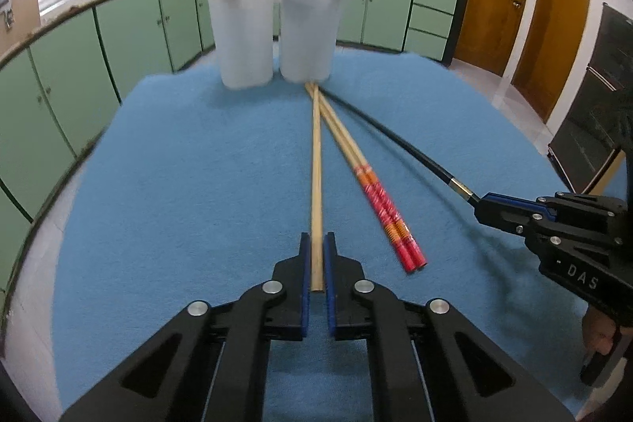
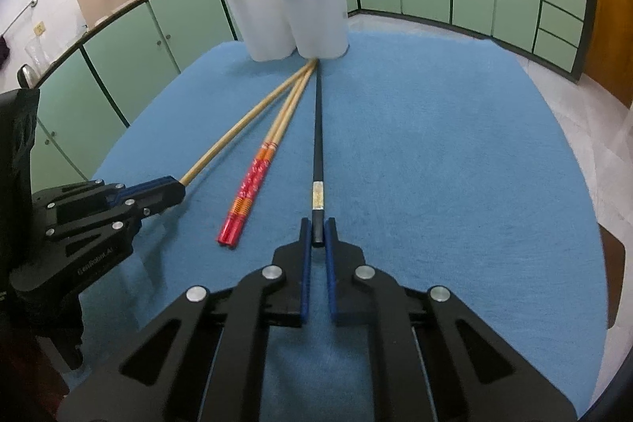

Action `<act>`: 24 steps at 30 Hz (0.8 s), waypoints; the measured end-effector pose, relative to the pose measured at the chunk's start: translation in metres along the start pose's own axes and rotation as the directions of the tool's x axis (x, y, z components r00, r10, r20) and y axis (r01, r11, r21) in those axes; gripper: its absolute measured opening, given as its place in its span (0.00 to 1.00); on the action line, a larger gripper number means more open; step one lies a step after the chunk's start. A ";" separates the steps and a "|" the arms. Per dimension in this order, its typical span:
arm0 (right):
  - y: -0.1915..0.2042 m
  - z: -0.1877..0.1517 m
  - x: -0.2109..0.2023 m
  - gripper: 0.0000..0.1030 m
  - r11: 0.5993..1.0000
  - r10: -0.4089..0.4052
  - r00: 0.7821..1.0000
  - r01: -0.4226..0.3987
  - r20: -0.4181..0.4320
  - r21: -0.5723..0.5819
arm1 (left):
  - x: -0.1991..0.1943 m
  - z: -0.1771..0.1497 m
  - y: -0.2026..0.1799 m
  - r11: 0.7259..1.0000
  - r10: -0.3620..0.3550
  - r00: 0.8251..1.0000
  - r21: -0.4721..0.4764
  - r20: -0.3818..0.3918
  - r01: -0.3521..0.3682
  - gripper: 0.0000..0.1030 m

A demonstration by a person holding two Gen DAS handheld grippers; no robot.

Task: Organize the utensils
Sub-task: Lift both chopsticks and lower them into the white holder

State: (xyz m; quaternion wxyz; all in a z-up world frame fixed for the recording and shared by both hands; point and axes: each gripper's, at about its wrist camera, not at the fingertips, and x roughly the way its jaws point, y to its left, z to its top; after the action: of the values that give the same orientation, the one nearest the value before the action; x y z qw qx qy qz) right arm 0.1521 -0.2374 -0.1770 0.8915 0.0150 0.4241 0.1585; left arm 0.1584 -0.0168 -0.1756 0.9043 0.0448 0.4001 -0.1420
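cups (image 1: 273, 38) side by side at cloth's (image 1: 178, 184) far edge | chopsticks (image 1: 356, 161) fanned before them (tips converging)

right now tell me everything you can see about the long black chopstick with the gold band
The long black chopstick with the gold band is thin, straight and glossy, with a short gold band near its thick end. It lies flat on the blue towel-like cloth, its narrow tip at the foot of the right translucent white plastic cup, beside the tips of the wooden chopsticks. The right gripper is shut on its thick end, just behind the band.
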 end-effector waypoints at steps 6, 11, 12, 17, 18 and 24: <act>0.003 0.022 -0.034 0.06 1.000 0.001 0.996 0.001 0.084 -0.021 | -0.040 0.021 0.003 1.000 0.009 0.995 0.018 0.101 -0.011 0.06; 0.005 0.045 -0.062 0.06 0.999 0.003 0.988 0.005 0.157 -0.050 | -0.072 0.046 0.006 0.999 0.025 0.982 0.038 0.189 -0.032 0.06; 0.005 0.045 -0.062 0.06 0.999 0.003 0.988 0.005 0.157 -0.050 | -0.075 0.052 0.008 0.999 0.027 0.979 0.041 0.200 -0.035 0.06; 0.008 0.074 -0.085 0.06 0.997 0.017 0.977 0.000 0.214 -0.081 | -0.097 0.077 0.012 0.997 0.032 0.961 0.061 0.274 -0.050 0.06; 0.009 0.078 -0.088 0.06 0.996 0.017 0.975 0.004 0.224 -0.090 | -0.100 0.082 0.012 0.996 0.032 0.958 0.065 0.286 -0.053 0.06; 0.014 0.118 -0.103 0.06 0.990 0.032 0.966 0.004 0.255 -0.138 | -0.111 0.109 0.015 0.995 0.019 0.942 0.088 0.335 -0.051 0.06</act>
State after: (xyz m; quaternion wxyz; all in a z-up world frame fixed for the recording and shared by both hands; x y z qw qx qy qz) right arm 0.1771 -0.2419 -0.0219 0.9367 -0.0232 0.2929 0.1904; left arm 0.1695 0.0004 -0.0210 0.9582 0.0703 0.2329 -0.1503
